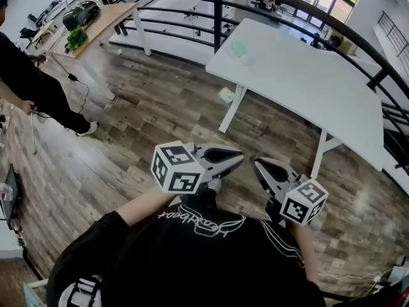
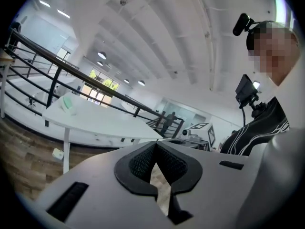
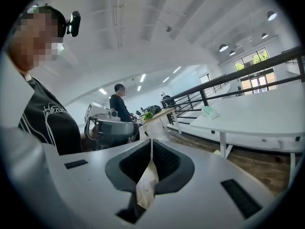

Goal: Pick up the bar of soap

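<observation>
The bar of soap (image 1: 238, 48) is pale green and lies near the far left end of a white table (image 1: 307, 82), beside something small and white. It also shows in the left gripper view (image 2: 69, 103) and in the right gripper view (image 3: 208, 111). My left gripper (image 1: 241, 157) and my right gripper (image 1: 257, 164) are held side by side close to my chest, over the wooden floor and well short of the table. Both point toward it. The left gripper's jaws (image 2: 155, 144) meet at the tips with nothing between them, and so do the right gripper's (image 3: 151, 141).
A black railing (image 1: 217, 11) curves behind the white table. A wooden table (image 1: 96, 24) with green and dark items stands at the far left. A person in black (image 1: 25, 82) stands at the left with a cable on the floor. A small white object (image 1: 225, 94) lies by the table leg.
</observation>
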Action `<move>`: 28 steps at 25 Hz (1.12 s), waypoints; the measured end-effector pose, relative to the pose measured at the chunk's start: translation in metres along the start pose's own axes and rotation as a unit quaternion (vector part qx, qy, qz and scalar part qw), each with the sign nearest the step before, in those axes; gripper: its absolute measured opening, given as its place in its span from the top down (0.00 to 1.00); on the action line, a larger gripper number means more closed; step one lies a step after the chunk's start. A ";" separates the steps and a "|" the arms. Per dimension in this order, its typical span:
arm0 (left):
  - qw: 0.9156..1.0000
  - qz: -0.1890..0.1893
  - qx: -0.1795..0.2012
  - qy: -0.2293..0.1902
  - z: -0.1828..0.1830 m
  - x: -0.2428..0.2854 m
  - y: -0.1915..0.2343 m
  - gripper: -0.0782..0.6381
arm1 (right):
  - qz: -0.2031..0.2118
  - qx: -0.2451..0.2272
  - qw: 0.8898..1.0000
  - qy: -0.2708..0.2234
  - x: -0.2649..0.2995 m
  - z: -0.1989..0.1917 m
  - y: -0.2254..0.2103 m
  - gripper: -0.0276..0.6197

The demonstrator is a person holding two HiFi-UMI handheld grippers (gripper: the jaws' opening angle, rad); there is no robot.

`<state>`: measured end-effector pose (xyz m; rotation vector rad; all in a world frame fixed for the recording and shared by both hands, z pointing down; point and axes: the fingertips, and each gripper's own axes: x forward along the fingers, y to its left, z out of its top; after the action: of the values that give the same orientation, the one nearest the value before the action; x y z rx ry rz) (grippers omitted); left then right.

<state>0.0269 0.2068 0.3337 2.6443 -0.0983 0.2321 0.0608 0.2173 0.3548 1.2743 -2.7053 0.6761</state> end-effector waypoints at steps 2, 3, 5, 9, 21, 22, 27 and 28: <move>1.000 0.005 0.007 0.005 0.023 0.004 0.039 0.88 | -0.001 0.004 1.000 0.000 0.028 0.021 -0.026 0.93; 1.000 0.007 0.009 0.007 0.034 0.007 0.059 0.88 | -0.001 0.005 1.000 0.001 0.042 0.031 -0.040 0.93; 1.000 0.009 0.009 0.009 0.056 0.011 0.097 0.88 | 0.000 0.007 1.000 0.002 0.072 0.050 -0.067 0.93; 1.000 0.014 0.010 0.009 0.094 0.016 0.162 0.88 | 0.005 0.004 1.000 0.003 0.123 0.083 -0.108 0.93; 1.000 0.010 -0.006 -0.007 0.127 0.001 0.240 0.88 | 0.007 -0.030 1.000 0.008 0.195 0.113 -0.140 0.93; 1.000 0.013 -0.005 -0.007 0.128 0.000 0.243 0.88 | 0.006 -0.032 0.999 0.007 0.197 0.114 -0.143 0.93; 1.000 0.022 0.000 -0.010 0.130 0.000 0.256 0.88 | 0.018 -0.037 0.999 0.014 0.207 0.113 -0.150 0.93; 1.000 0.023 0.005 -0.010 0.129 0.000 0.254 0.88 | 0.018 -0.041 0.999 0.015 0.206 0.113 -0.150 0.93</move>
<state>0.0183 -0.0779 0.3377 2.6561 -0.1647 0.2220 0.0520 -0.0609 0.3584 1.1891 -2.7078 0.5753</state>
